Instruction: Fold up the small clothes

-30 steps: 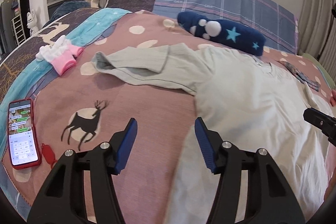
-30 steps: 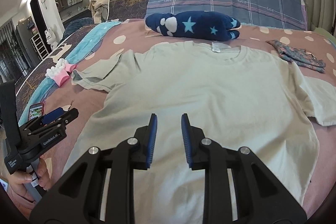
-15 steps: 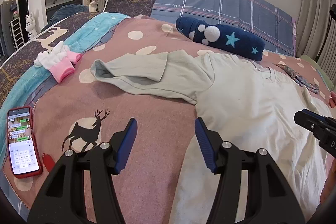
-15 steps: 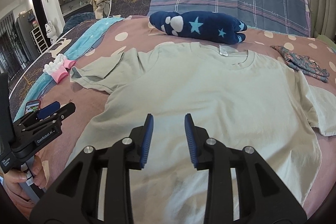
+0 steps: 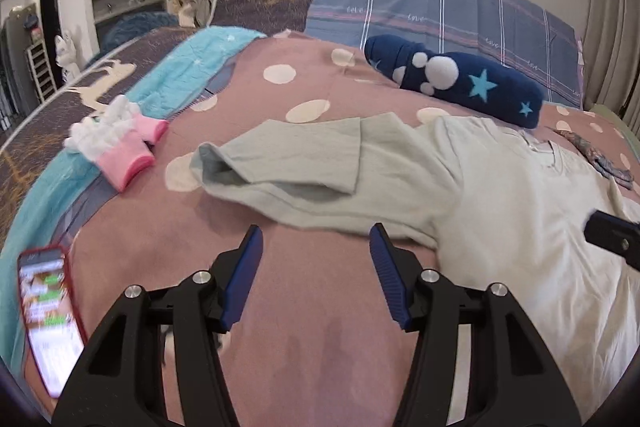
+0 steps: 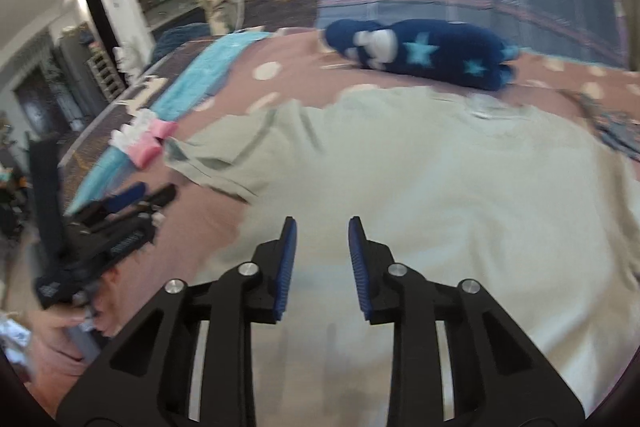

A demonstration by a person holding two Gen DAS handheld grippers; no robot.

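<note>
A pale grey-green T-shirt (image 5: 500, 195) lies spread on the pink bed cover, collar toward the pillows; it also shows in the right wrist view (image 6: 440, 195). Its left sleeve (image 5: 288, 163) lies crumpled and partly folded over itself. My left gripper (image 5: 316, 239) is open and empty, just short of that sleeve, above the bare cover. My right gripper (image 6: 322, 231) is open and empty over the shirt's lower left part. The left gripper shows at the left of the right wrist view (image 6: 132, 199). The right wrist view is blurred.
A navy star-patterned plush (image 5: 456, 79) lies beyond the collar. Pink and white socks (image 5: 120, 143) lie left of the sleeve. A red phone (image 5: 48, 315) lies at the near left. A patterned cloth (image 5: 600, 155) lies at the far right. Pillows (image 5: 440, 11) line the headboard.
My left gripper has moved forward toward the crumpled sleeve. My right gripper has moved left over the shirt and opened wider.
</note>
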